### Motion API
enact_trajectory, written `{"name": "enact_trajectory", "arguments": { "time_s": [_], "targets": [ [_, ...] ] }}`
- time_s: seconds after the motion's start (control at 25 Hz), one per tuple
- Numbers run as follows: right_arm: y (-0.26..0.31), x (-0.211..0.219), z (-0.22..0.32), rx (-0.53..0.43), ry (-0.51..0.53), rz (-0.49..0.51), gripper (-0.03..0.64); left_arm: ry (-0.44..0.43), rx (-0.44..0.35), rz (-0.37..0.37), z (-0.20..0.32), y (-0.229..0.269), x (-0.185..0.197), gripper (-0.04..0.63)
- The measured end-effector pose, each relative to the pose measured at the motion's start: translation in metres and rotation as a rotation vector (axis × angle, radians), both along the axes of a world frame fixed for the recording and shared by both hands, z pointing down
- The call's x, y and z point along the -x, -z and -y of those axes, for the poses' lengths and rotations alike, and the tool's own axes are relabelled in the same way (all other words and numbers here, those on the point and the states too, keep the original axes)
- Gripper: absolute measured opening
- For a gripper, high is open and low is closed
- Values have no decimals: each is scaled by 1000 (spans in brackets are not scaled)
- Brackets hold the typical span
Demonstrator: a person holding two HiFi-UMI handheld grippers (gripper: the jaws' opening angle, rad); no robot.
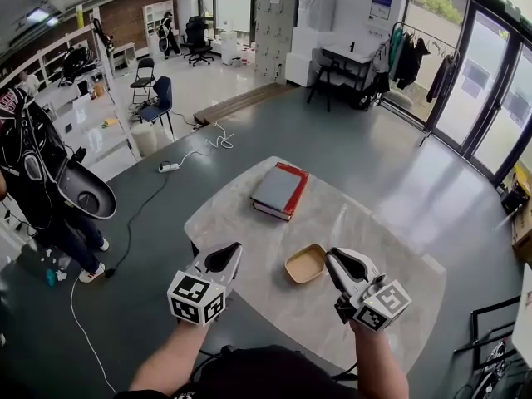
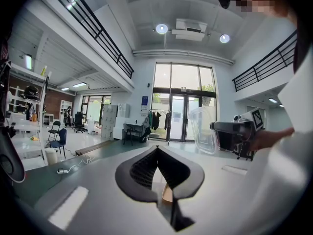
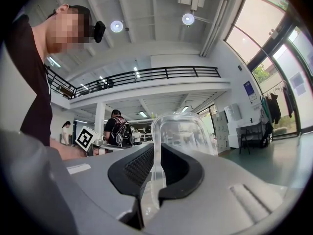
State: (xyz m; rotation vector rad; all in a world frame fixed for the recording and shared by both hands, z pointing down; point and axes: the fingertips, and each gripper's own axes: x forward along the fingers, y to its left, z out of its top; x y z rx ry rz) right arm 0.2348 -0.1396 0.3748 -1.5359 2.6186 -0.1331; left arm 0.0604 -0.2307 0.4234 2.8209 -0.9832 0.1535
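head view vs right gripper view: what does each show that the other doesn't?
Head view only: the marble table, with the book and the tan container lying on it.
Right gripper view only: the clear plastic tub on which the claw of the right gripper is shut; I can't make it out in the head view.
Both: the two grippers. In the right gripper view the left gripper shows only as its marker cube.

Floor point(image 1: 391, 181) was grey and glossy | table point(image 1: 266, 293) was pale marble | tall dark-framed glass doors point(image 1: 465, 90) let in daylight at right | white shelves point(image 1: 79, 119) lined the left wall | blue chair point(image 1: 160, 94) and grey lockers point(image 1: 273, 27) stood at the back | black railing point(image 2: 98, 31) ran overhead | round ceiling lights point(image 2: 162, 29) were lit
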Motion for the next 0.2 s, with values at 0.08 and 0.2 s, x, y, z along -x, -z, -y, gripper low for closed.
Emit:
{"name": "enact_trajectory", "arguments": {
  "time_s": [0.08,0.2],
  "targets": [
    [0,0,0,0,-2,2,60,-1,0,0,0,0,0,3],
    [-2,0,-2,10,-1,2,60,-1,1,1,-3,0,-1,3]
  ]
}}
